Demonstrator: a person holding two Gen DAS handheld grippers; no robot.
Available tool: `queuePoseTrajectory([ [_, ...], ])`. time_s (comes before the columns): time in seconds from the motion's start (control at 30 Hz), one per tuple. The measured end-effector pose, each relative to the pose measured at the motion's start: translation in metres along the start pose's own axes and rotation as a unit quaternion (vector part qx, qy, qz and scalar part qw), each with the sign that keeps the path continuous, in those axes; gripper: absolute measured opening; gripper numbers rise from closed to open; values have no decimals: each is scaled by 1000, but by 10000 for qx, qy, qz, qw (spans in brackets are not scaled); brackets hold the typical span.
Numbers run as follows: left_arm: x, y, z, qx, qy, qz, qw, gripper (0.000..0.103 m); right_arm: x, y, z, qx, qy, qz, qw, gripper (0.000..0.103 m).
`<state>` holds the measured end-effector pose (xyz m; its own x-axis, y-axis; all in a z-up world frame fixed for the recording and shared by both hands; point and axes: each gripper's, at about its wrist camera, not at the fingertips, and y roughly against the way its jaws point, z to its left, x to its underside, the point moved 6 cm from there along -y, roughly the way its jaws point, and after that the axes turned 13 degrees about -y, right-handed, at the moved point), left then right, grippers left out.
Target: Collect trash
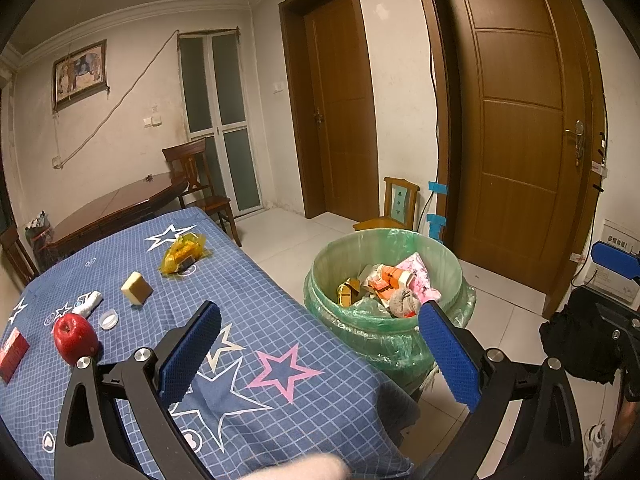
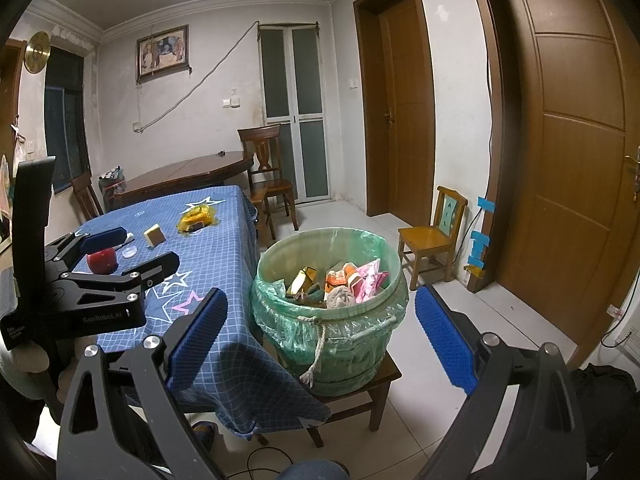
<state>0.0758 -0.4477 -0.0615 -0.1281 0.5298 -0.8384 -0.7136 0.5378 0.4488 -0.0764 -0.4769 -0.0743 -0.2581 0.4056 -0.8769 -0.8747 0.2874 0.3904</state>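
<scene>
Hovering over the near edge of the desk [image 1: 120, 256], the left hand-held gripper [image 1: 320, 356] has its blue-padded fingers [image 1: 192, 352] spread wide with nothing between them. Ahead of it and to its left, on the blue checked cloth, lie a red apple [image 1: 75, 338], a small clear lid [image 1: 108, 318], a white crumpled wrapper [image 1: 89, 303], a beige sponge block [image 1: 137, 288] and, farther off, a yellow plastic bag [image 1: 183, 253]. A red box [image 1: 12, 354] sits at the far left edge, just beside the apple. Ahead and to this gripper's right stands the green-lined trash bucket [image 1: 352, 344], beside the desk's edge and already holding cartons, pink wrapping and a grey rag.

From the right wrist view, the right hand-held gripper [image 2: 320, 344] is likewise wide open and empty, held off the desk's corner with the trash bucket [image 2: 332, 332] directly ahead between its fingers. The bucket rests on a low wooden stool [image 2: 384, 376], a rope hanging down its front. The left hand-held gripper [image 2: 132, 248] shows to the left of this one, over the desk [image 2: 224, 208] with the apple [image 2: 102, 261] between its open fingers but not gripped.
</scene>
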Motion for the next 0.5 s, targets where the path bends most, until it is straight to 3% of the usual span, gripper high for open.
queuePoseTrajectory([
  [0.13, 0, 3, 1, -22, 41, -34, 10000, 99, -1, -1, 0, -116, -121, 13, 9999, 91],
  [0.5, -3, 4, -3, -79, -118, -44, 9999, 98, -4, 4, 3, 73, -39, -105, 9999, 98],
])
